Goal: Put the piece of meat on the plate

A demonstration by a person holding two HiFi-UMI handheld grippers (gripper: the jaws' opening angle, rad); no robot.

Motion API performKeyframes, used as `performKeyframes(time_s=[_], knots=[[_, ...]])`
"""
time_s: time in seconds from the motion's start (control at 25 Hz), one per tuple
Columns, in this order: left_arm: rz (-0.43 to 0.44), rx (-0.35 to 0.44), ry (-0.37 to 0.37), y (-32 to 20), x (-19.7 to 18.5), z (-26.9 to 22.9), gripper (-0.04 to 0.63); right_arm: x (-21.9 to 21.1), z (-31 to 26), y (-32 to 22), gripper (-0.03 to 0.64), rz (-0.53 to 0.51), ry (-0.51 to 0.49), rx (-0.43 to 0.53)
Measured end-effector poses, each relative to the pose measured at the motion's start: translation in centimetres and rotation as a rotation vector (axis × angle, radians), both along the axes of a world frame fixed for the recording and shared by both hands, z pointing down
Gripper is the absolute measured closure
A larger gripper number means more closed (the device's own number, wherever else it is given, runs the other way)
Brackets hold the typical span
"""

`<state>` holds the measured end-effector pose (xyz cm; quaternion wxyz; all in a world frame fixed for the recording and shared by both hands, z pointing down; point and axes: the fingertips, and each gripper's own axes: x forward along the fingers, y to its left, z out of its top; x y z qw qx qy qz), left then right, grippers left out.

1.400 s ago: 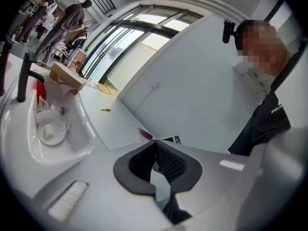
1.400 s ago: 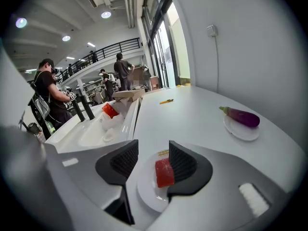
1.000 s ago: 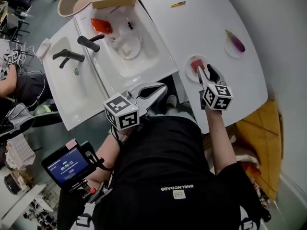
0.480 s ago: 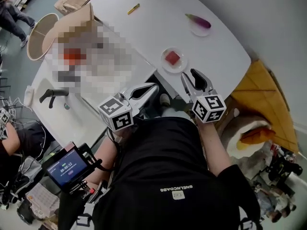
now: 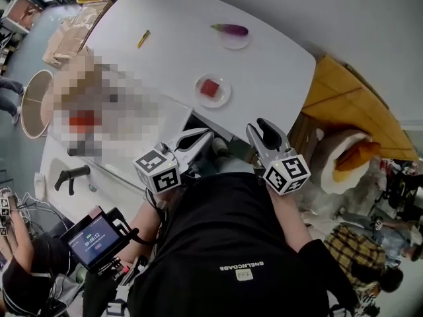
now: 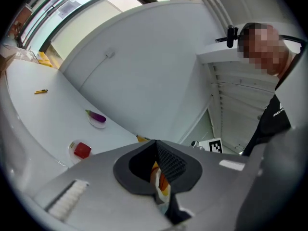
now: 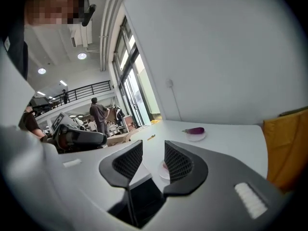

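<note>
The red piece of meat (image 5: pixel 209 88) lies on a small white plate (image 5: pixel 222 98) near the front edge of the white table (image 5: pixel 277 71). Both grippers are held back from the table, close to the person's chest. My left gripper (image 5: pixel 206 135) is shut, its pads meeting with nothing in them (image 6: pixel 156 143); the left gripper view shows the meat (image 6: pixel 82 150) on its plate (image 6: pixel 72 147) far off at lower left. My right gripper (image 5: pixel 259 125) is closing, with a narrow gap and nothing between its pads (image 7: pixel 147 150). The plate (image 7: pixel 163 170) shows partly behind its right pad.
A purple eggplant (image 5: pixel 230 29) rests on a second small plate at the table's far side. A yellow pen (image 5: pixel 143 39) lies to the left. A white sink unit (image 5: pixel 73 170) stands left of the table. A yellow cushion (image 5: pixel 344 91) and clutter are on the right.
Both grippers have pulled back from the table and risen. The right gripper was at the plate with the meat; now it is well clear of it. The head view has swung, shifting the table up-left.
</note>
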<state>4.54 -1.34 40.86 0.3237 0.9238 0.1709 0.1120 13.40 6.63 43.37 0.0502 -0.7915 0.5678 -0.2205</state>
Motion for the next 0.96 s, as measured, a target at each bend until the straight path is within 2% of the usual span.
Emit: performKeyframes(time_s=[0.24, 0.56, 0.76, 0.96], knots=[[0.069, -0.006, -0.021, -0.2, 1.2, 0.9, 0.581, 0.5, 1.1, 1.9, 0.469, 0.089, -0.026, -0.007], [0.102, -0.025, -0.024, -0.9, 1.9, 1.9, 0.581, 0.7, 1.9, 2.9, 0.469, 0.182, -0.039, 0.004], [0.107, -0.026, -0.028, -0.9, 2.4, 1.9, 0.581, 1.1, 2.0, 3.0, 0.469, 0.192, -0.056, 0.014], [0.102, -0.039, -0.023, -0.9, 2.9, 1.7, 0.581, 1.1, 2.1, 2.4, 0.47, 0.157, -0.058, 0.009]])
